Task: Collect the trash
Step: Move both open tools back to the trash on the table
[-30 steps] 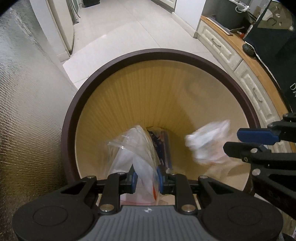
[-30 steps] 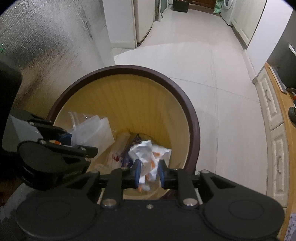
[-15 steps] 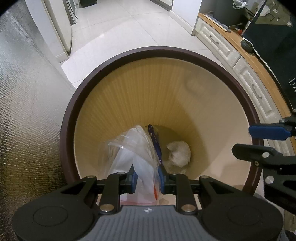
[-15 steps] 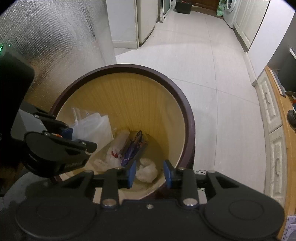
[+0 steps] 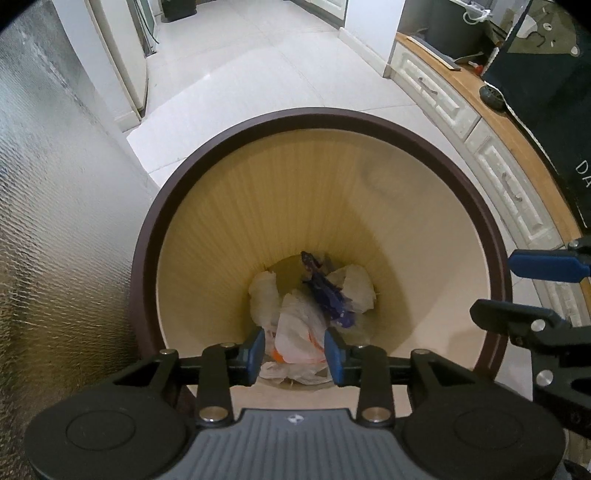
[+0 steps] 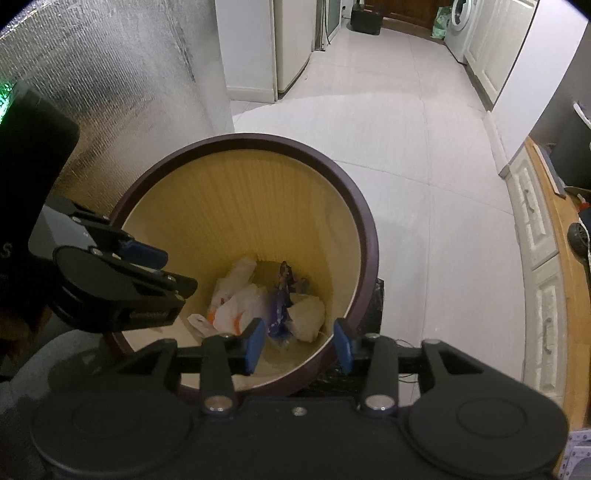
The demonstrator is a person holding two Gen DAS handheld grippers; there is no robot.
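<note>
A round bin with a dark brown rim [image 5: 317,112] [image 6: 364,218] and pale yellow inside stands on the floor under both grippers. At its bottom lie a clear plastic bag with orange marks [image 5: 299,332] [image 6: 236,310], a crumpled white paper [image 5: 356,286] [image 6: 306,312] and a blue-purple wrapper [image 5: 327,295] [image 6: 279,306]. My left gripper [image 5: 294,354] hovers over the bin's near rim, jaws opening, nothing between the pads. My right gripper [image 6: 297,345] hangs over the bin's near right rim, jaws opening and empty. Each gripper shows at the edge of the other's view.
A silver textured wall [image 5: 55,221] rises left of the bin. White cabinets with a wooden top [image 5: 517,158] run along the right. Pale floor tiles [image 6: 388,122] stretch ahead toward a fridge [image 6: 288,48] and a washing machine [image 6: 456,26].
The crumpled paper left my right gripper and fell to the bin's bottom. My left gripper then let go of the clear bag, which dropped in too. Both jaws have widened.
</note>
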